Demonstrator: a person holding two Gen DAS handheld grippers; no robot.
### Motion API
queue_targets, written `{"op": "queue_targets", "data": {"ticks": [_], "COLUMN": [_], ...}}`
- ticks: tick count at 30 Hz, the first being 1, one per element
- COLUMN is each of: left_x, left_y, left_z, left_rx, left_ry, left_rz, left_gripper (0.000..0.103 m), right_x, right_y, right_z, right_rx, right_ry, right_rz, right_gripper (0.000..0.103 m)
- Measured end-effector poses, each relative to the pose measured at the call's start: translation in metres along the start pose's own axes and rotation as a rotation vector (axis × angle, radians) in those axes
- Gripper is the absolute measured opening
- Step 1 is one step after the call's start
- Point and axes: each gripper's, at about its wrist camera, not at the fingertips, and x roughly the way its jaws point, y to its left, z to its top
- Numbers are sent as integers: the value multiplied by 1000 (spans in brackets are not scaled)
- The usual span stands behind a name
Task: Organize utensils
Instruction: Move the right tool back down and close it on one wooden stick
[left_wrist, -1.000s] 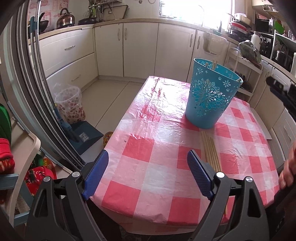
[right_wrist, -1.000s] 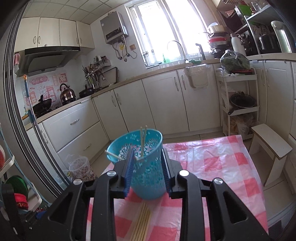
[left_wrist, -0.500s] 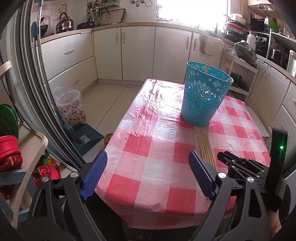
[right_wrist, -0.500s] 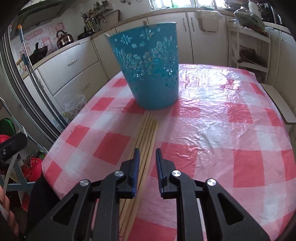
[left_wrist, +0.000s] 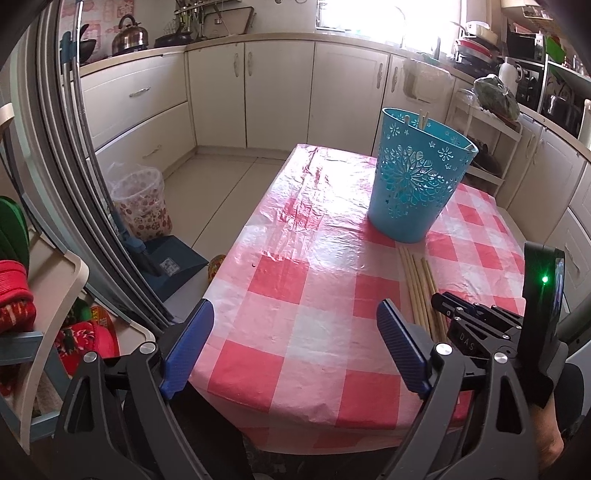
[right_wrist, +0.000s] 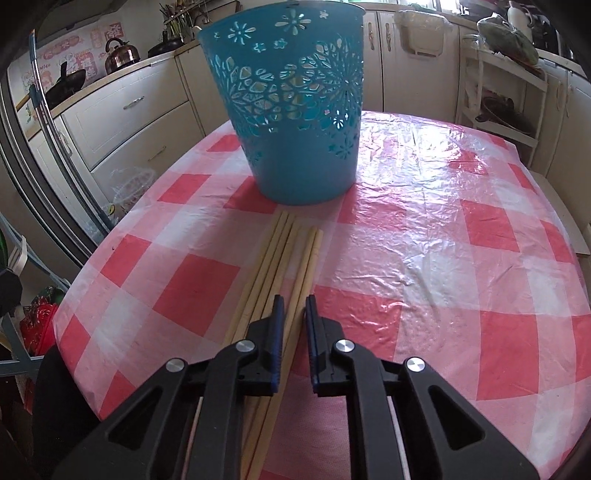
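A blue cut-out basket (left_wrist: 417, 192) (right_wrist: 295, 122) stands on the red-checked tablecloth (left_wrist: 295, 280) (right_wrist: 443, 240), with a few chopsticks (left_wrist: 423, 120) poking above its rim. Several bamboo chopsticks (left_wrist: 417, 284) (right_wrist: 280, 254) lie side by side in front of it. My right gripper (right_wrist: 294, 301) (left_wrist: 439, 299) is low over their near ends. Its jaws are closing, with the right-hand sticks between the blue pads and a sliver of gap still showing. My left gripper (left_wrist: 295, 304) hangs wide open over the table's near left edge, holding nothing.
Beyond the table's left edge stand a lined waste bin (left_wrist: 142, 206) and a blue dustpan (left_wrist: 173, 266) on the floor. Cream cabinets run along the back. A white shelf rack (right_wrist: 498, 103) stands at the right. A stand with red and green items (left_wrist: 14, 302) is near left.
My right gripper has dropped from in front of the basket down to the chopsticks on the cloth, and its jaws have narrowed around them. The left gripper has hardly moved.
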Motion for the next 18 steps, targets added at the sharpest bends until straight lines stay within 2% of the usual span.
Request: {"op": "queue_targets", "data": {"ticks": [2,5,18], "left_x": [1,4,8], "left_y": [-4,-9,-22], "left_z": [0,-1,-2], "left_rx": [9,20,48], "left_ry": [1,11,31], "left_rz": [1,0,-4], "left_gripper": [86,86,86], "right_x": [-2,-6,-5], "right_y": [-7,-14,-18], "right_z": [0,0,1], "right_rx": [26,49,71], "right_ry": [-2,-10,4], "right_rz": [44,58,57], "right_gripper": [12,12,12]}}
